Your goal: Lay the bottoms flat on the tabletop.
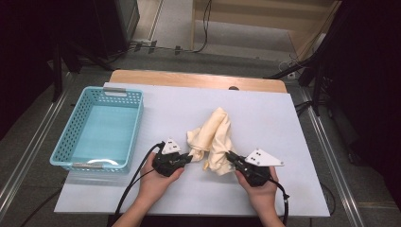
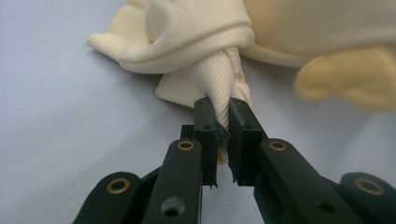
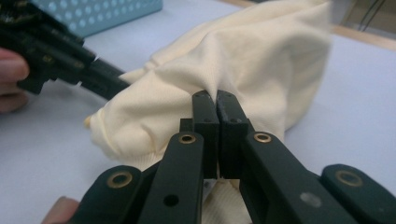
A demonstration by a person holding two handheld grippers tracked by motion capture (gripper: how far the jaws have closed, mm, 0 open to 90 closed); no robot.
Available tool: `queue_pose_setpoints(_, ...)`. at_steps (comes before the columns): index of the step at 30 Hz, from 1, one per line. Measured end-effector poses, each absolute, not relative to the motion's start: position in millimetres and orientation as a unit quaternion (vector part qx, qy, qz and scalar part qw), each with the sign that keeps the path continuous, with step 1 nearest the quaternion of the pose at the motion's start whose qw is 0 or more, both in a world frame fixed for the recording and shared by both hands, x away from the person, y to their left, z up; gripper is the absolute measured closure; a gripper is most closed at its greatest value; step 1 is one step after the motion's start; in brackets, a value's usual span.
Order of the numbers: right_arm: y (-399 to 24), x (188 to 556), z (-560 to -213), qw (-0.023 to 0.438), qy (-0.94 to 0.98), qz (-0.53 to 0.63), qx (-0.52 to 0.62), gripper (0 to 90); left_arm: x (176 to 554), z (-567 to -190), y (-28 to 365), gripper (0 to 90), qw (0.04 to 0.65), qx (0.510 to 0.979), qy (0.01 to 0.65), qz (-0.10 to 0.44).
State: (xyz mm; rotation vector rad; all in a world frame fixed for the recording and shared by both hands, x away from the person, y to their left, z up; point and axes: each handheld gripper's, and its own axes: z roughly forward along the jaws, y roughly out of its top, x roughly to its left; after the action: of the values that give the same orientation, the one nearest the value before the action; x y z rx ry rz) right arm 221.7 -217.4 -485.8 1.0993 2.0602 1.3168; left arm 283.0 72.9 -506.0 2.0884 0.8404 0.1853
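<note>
A crumpled cream cloth [image 1: 213, 138] lies on the white table top [image 1: 265, 113], a little in front of its middle. My left gripper [image 1: 190, 157] is at the cloth's near left corner. In the left gripper view its jaws are shut on a ribbed fold of the cream cloth [image 2: 219, 84]. My right gripper [image 1: 229, 155] meets the cloth's near right edge. The right gripper view has its jaws pressed together with the cream cloth [image 3: 243, 65] pinched between their tips, and the left gripper [image 3: 100, 79] at the upper left.
A light blue perforated basket [image 1: 101, 127] stands at the left of the table, with a white object at its near end. The table's wooden far edge [image 1: 198, 78] shows behind the white top. Cables trail from both grippers toward the front edge.
</note>
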Motion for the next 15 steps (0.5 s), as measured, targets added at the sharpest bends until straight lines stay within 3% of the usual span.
queue_pose_setpoints(15,-305,221,-473,0.252,0.668,0.515,0.475,86.5,264,-498,76,83.4,0.433,0.846,0.305,0.060)
